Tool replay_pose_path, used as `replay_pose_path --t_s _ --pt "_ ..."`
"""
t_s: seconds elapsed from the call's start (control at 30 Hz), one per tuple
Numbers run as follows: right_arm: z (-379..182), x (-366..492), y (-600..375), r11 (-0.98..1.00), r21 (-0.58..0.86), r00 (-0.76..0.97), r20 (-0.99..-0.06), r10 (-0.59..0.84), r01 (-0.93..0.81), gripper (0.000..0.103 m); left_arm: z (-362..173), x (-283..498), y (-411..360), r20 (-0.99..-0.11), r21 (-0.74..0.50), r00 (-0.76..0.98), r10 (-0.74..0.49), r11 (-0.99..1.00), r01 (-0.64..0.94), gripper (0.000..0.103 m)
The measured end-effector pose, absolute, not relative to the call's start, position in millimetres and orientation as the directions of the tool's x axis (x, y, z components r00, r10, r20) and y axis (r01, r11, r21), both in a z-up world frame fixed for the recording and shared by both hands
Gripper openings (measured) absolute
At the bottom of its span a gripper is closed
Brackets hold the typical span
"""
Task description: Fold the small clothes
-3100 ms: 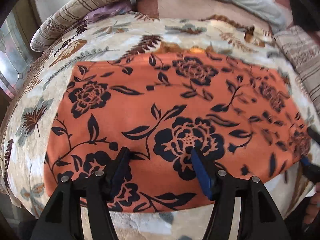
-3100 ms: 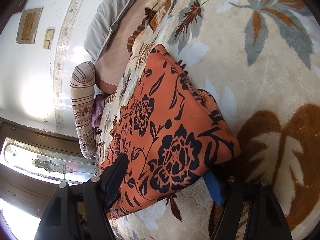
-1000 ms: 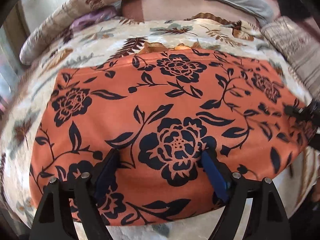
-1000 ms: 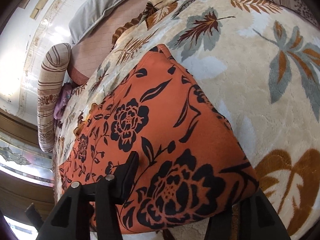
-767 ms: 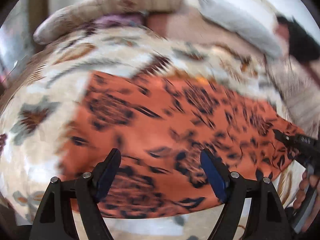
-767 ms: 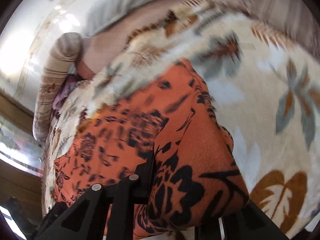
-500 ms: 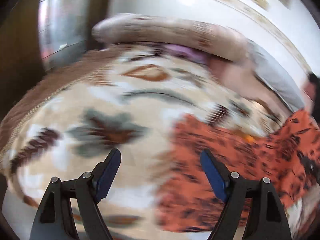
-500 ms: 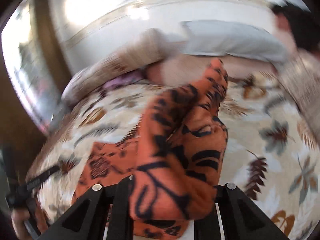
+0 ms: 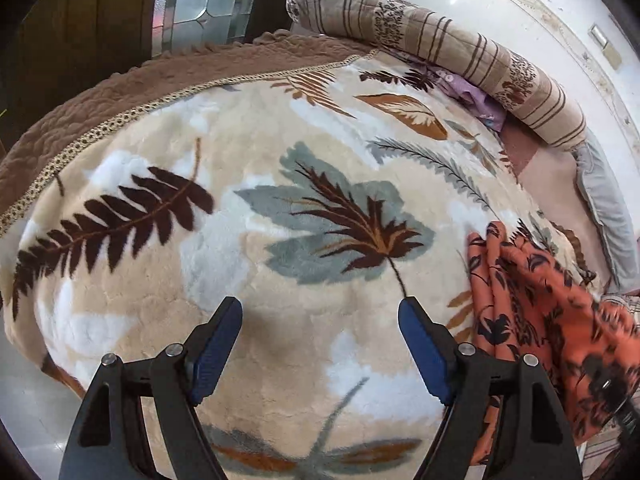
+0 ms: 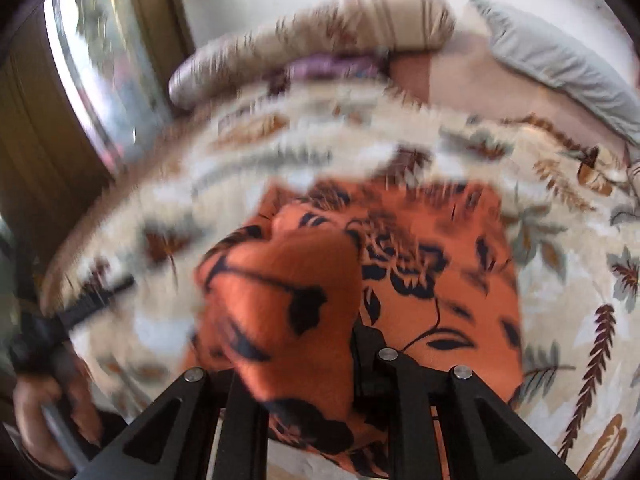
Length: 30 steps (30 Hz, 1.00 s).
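Orange floral garment (image 10: 432,280) lies on the leaf-print blanket (image 9: 248,208) of the bed, one bunched corner lifted toward the right wrist camera. Right gripper (image 10: 304,364) is clenched on that raised fold; its jaws have just been closing with the cloth between them, and the fabric hides the fingertips. Right view is motion-blurred. Left gripper (image 9: 320,344) hangs released over bare blanket, jaws wide apart with nothing between them, blue pads (image 9: 420,352) visible. In the left view the garment sits at 4 o'clock, rising in folds just beside the right-hand finger. Striped bolster (image 9: 440,52) at 1 o'clock, grey pillow (image 9: 604,208) at 3 o'clock. In the right view a hand (image 10: 44,412) on a handle shows at 8 o'clock.
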State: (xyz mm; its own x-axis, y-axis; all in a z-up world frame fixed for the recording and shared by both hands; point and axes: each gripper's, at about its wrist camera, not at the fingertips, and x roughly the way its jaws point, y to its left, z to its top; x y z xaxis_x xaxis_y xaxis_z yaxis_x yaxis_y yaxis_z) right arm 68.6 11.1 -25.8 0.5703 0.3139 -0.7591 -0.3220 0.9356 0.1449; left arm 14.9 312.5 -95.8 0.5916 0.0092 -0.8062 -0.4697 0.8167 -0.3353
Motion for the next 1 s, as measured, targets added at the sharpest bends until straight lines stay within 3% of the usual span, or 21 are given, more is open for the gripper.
replay_pose_path --t_s 0.1,0.2,0.3,0.4,0.57,0.7,0.83,0.93,1.0 --pt "-17.3 65.8 26.6 0.934 0.170 0.600 -0.727 0.334 -0.314 0.017 -95.5 15.3 311.8 -0.804 -0.336 0.594 0.003 0.822 -0.459 0.080" --pt "-55.2 62.1 56.4 0.928 0.102 0.542 -0.786 0.297 -0.359 0.017 -97.6 20.6 312.6 -0.809 -0.343 0.588 -0.005 0.816 -0.465 0.080" --pt "-74.6 55.5 45.3 0.922 0.164 0.496 -0.803 0.331 -0.351 0.017 -101.0 22.4 311.1 -0.815 -0.344 0.580 -0.017 0.818 -0.460 0.080" --pt "-53.4 66.1 12.3 0.913 0.297 0.513 -0.758 0.404 -0.280 0.017 -101.6 23.1 308.0 -0.812 -0.348 0.583 -0.024 0.822 -0.451 0.080" --pt "17.4 81.3 -35.2 0.859 0.461 0.642 -0.593 0.486 -0.225 0.016 -102.0 28.4 299.6 -0.812 -0.350 0.582 -0.041 0.832 -0.430 0.080" --pt "14.8 72.2 -12.3 0.876 0.402 0.646 -0.600 0.472 -0.266 0.017 -102.8 30.5 297.1 -0.814 -0.343 0.579 -0.039 0.837 -0.426 0.080" --pt "-67.9 52.0 54.7 0.898 0.209 0.483 -0.784 0.391 -0.388 0.017 -103.3 30.4 295.9 -0.816 -0.335 0.577 -0.036 0.842 -0.422 0.080" --pt "-86.3 34.1 67.0 0.895 0.123 0.511 -0.784 0.352 -0.428 0.017 -103.4 29.6 294.7 -0.817 -0.327 0.576 -0.035 0.851 -0.412 0.080" --pt "-78.5 37.9 64.3 0.894 0.140 0.511 -0.778 0.365 -0.426 0.017 -103.9 30.6 294.3 -0.819 -0.322 0.572 -0.031 0.852 -0.414 0.080"
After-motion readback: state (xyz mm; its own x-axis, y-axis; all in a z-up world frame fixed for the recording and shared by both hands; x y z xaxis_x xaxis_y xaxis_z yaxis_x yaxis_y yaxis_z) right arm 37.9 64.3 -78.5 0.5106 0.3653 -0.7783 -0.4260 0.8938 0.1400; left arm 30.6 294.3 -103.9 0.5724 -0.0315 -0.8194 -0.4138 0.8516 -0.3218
